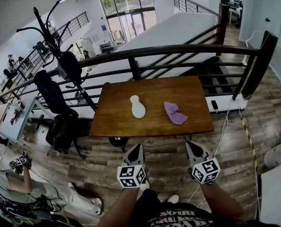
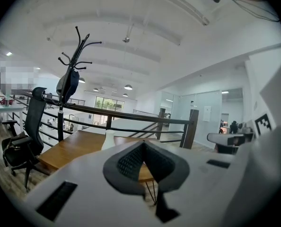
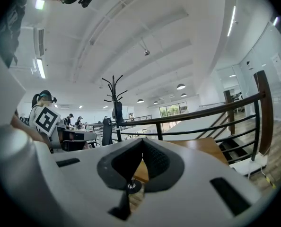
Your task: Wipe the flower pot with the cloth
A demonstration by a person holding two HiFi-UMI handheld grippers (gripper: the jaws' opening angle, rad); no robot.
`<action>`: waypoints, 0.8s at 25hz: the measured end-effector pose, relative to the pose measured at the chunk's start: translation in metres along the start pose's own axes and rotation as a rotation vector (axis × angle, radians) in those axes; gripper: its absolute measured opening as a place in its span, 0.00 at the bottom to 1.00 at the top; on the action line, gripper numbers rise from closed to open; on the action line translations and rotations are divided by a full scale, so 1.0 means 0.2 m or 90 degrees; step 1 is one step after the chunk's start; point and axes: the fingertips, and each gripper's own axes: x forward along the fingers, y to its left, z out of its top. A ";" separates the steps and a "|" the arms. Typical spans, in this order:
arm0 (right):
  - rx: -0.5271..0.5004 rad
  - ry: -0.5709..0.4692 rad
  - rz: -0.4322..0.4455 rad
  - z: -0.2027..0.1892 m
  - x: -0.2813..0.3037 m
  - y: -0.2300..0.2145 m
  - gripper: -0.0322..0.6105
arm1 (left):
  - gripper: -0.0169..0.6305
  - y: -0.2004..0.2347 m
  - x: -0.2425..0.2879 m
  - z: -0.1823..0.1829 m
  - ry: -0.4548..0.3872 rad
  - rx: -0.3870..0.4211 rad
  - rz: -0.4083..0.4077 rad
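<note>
Nothing's really started yet. In the head view both my grippers sit at the bottom middle of the frame, short of the table (image 1: 131, 124), over the wood floor. My left gripper (image 1: 138, 146) has its jaws pressed together with nothing between them, and my right gripper (image 1: 190, 144) is the same, pinched closed and empty.

The pot (image 1: 137, 107) stands upright near the centre of the frame, a bit left of the table's middle. The cloth (image 1: 174, 113) lies crumpled just right of it, near but not touching. Neither has been touched.

So I'd call this the reach-in step. Next up, I reckon the right jaws need to spread and come down on the cloth, since it's on that side. The left could open and steady the pot by its neck. The pot looks narrow and tippy, so I'd hold it before rubbing.
</note>
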 end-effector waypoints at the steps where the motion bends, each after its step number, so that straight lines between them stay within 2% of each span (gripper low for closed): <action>1: 0.000 -0.001 0.001 0.00 0.01 0.00 0.05 | 0.03 0.00 0.00 0.00 0.000 0.001 -0.001; 12: -0.004 0.010 -0.021 -0.05 0.12 -0.06 0.05 | 0.03 0.08 0.17 -0.05 0.013 -0.003 -0.024; 20: 0.001 0.031 -0.046 -0.08 0.36 -0.11 0.05 | 0.03 0.24 0.40 -0.06 0.039 -0.010 -0.051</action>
